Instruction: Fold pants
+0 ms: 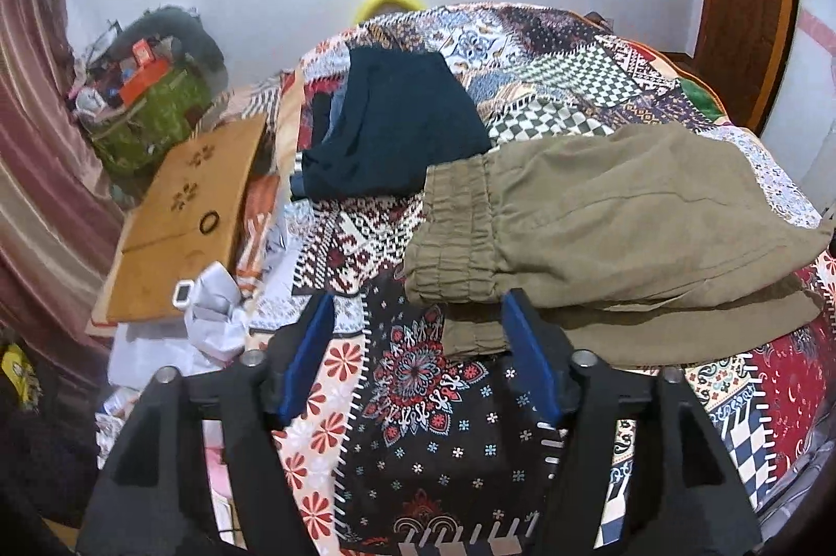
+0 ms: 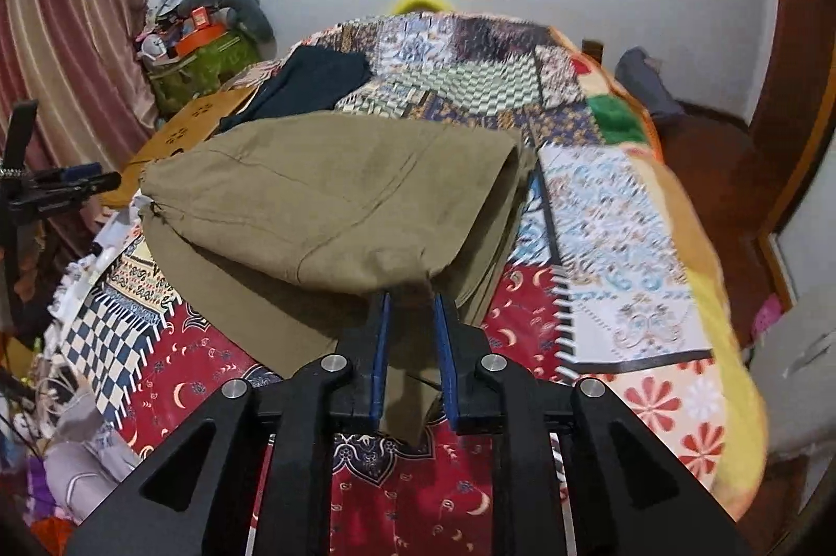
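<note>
Olive-green pants [image 1: 627, 211] lie folded over on a patchwork bedspread [image 1: 418, 378], elastic waistband toward the left. My left gripper [image 1: 418, 305] is open and empty, its right finger next to the waistband's near corner. In the right wrist view the pants [image 2: 324, 200] fill the middle. My right gripper [image 2: 410, 300] has its blue pads narrowly apart around a bunched fold of the pants' near edge and holds it raised. The left gripper [image 2: 68, 182] shows at the far left of that view.
A dark navy garment [image 1: 397, 127] lies on the bed behind the pants. A wooden board [image 1: 183, 216] and a green bag of clutter [image 1: 146, 122] stand left of the bed. A curtain hangs at left, a wooden door at right.
</note>
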